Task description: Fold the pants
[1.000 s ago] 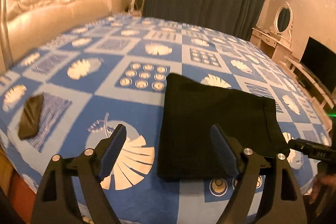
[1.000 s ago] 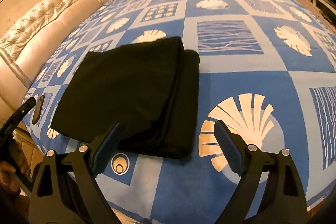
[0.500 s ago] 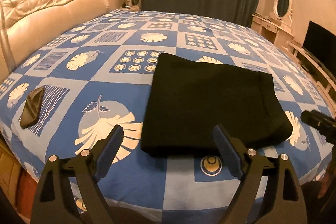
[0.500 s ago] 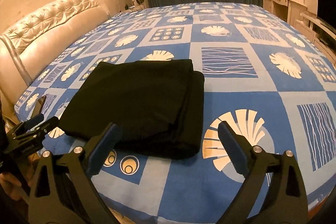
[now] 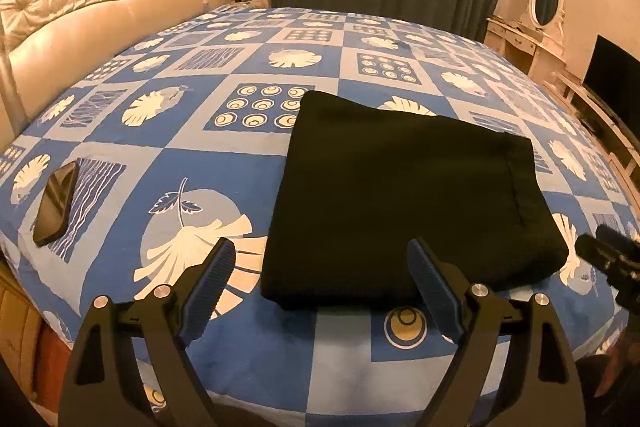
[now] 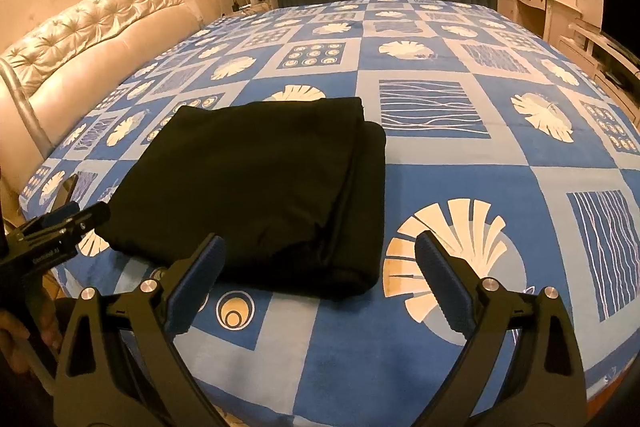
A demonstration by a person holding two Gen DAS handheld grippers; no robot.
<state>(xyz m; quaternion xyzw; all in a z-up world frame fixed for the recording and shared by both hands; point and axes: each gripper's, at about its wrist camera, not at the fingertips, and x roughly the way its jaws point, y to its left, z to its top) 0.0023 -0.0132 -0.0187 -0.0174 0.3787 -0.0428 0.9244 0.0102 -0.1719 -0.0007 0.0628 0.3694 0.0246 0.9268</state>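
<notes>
The folded black pants lie on the patterned bedspread just ahead of both empty, wide-open grippers, left gripper at their near-left corner, right gripper at their near-right corner

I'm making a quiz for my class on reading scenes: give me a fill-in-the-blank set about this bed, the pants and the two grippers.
1. The black pants lie ____ into a flat stack on the bedspread.
2. Both the left gripper and the right gripper hold ____.
3. The dark phone lies to the ____ of the pants in the left wrist view.
4. The jaws of each gripper stand ____.

Missing words: folded; nothing; left; open
</notes>
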